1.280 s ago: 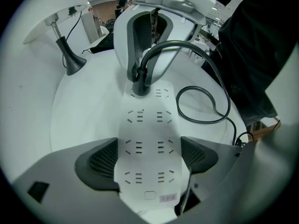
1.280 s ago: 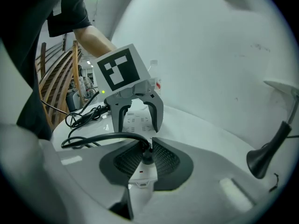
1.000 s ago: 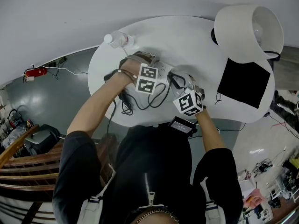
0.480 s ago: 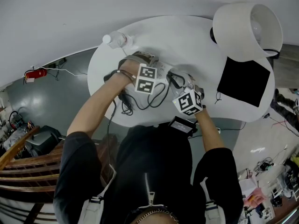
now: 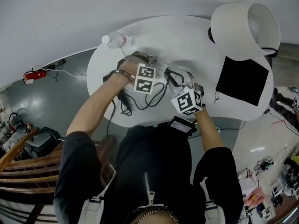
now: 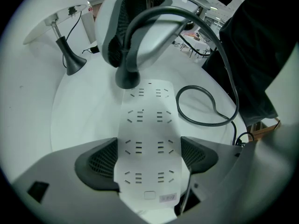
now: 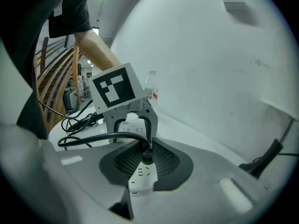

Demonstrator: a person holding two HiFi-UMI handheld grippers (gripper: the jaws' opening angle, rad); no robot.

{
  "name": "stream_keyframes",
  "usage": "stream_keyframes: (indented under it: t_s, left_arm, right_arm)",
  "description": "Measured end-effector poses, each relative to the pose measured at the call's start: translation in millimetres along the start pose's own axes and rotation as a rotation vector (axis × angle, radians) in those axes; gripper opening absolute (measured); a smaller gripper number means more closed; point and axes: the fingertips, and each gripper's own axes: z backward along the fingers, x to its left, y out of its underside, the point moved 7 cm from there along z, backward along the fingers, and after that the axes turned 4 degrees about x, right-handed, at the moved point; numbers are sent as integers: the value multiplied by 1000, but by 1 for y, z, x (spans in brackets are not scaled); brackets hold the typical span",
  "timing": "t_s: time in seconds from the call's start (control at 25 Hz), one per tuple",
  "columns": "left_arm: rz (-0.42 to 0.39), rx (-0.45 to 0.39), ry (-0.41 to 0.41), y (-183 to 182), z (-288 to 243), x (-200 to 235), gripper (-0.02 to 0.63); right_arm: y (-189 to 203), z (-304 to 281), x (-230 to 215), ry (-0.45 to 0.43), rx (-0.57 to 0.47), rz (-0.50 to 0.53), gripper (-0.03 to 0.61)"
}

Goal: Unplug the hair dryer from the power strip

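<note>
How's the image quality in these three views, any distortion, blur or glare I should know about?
Left gripper view: strong fisheye, black corners, the strip looks bowed but sharp. Right gripper view: same dark rim, the plug in focus. Head view: even light, no motion blur, the lamp shade close to washed out.

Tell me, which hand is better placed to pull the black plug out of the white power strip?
Probably the right. The right gripper is closed on the black plug at the end of the white plastic power strip; the left gripper clamps the strip's sides, steadying it.
</note>
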Motion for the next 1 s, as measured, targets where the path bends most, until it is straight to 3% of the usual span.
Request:
stream_keyframes:
  t_s: [0.56,1.0]
  left_arm:
    - [-2,2,-1,-2,0,-2,419]
    - [45,-13,-52,0,9,-6,419]
  right_arm:
    - [13,8,7,-5,32,-50,60]
    - [13,17,11,32,36,-43,60]
